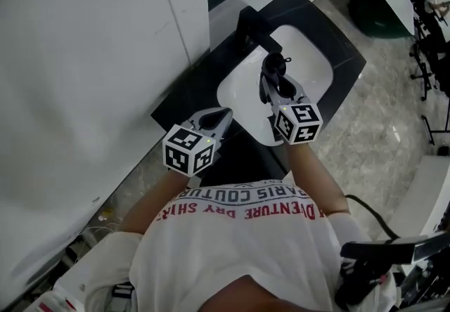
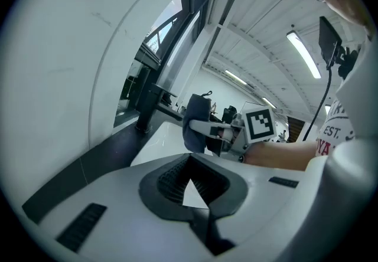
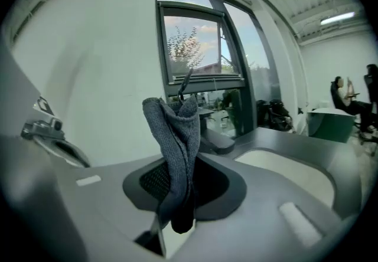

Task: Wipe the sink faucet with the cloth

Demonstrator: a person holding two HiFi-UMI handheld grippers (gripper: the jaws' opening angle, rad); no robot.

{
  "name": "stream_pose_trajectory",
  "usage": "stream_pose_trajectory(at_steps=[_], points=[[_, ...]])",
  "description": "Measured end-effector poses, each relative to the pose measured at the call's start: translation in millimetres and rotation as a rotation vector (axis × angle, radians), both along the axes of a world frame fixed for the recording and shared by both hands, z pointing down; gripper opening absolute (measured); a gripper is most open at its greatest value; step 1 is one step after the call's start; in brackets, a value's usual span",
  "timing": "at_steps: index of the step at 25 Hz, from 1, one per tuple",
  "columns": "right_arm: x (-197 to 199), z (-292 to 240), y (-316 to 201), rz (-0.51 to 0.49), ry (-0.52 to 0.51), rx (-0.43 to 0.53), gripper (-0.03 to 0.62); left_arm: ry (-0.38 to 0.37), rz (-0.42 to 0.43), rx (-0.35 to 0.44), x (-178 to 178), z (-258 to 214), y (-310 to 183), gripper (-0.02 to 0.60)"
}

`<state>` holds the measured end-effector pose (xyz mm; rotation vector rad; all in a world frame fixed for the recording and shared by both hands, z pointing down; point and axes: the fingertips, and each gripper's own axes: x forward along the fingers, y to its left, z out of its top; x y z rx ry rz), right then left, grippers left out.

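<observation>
The black faucet (image 1: pixel 252 28) stands at the back of the white sink (image 1: pixel 313 68), set in a black counter (image 1: pixel 184 103). My right gripper (image 1: pixel 271 84) hovers over the basin just in front of the spout, shut on a dark grey cloth (image 1: pixel 275 65). In the right gripper view the cloth (image 3: pixel 174 143) stands bunched upright out of the gripper (image 3: pixel 177 199), with the spout (image 3: pixel 217 144) close behind it. My left gripper (image 1: pixel 223 115) is over the counter left of the basin, shut and holding nothing. The left gripper view shows the faucet (image 2: pixel 144 107), cloth (image 2: pixel 196 126) and gripper (image 2: pixel 192 196).
A white wall (image 1: pixel 84 72) runs close along the left of the counter. A window (image 3: pixel 195 42) sits behind the faucet. Marble floor (image 1: pixel 380 135) lies to the right, with a green tub (image 1: pixel 380 1) and a seated person (image 3: pixel 342 92) far off.
</observation>
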<state>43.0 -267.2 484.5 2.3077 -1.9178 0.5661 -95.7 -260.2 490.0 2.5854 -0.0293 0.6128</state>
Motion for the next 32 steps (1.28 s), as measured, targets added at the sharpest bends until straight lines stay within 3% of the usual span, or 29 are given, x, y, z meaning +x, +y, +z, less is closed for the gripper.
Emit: stream_pose_trajectory(at_steps=[6,10,16,22,28,32], points=[[-40.9,-30.8,76.7,-0.351,-0.045,0.033,0.083,0.026,-0.146,0.066,6.5,-23.3,57.4,0.001],[-45.5,-35.7,170.3,-0.507,-0.112,0.065,0.081,0.053,-0.279,0.108,13.3,-30.7,144.1,0.002],[-55.0,-34.8,318.5,-0.785,-0.116,0.044,0.082,0.063,-0.49,0.132,14.7,-32.5,302.8,0.001],[-74.4,-53.3,438.3,-0.949,-0.186,0.012,0.081,0.025,-0.637,0.154,-12.7,-65.6,416.4,0.002],[-99.8,-69.5,527.8,-1.014,-0.218,0.036,0.081,0.031,-0.667,0.155,-23.3,-71.0,509.3,0.002],[-116.3,-73.4,619.3,-1.053,-0.189,0.041,0.081,0.051,-0.67,0.183,-33.3,-75.2,594.3,0.002]])
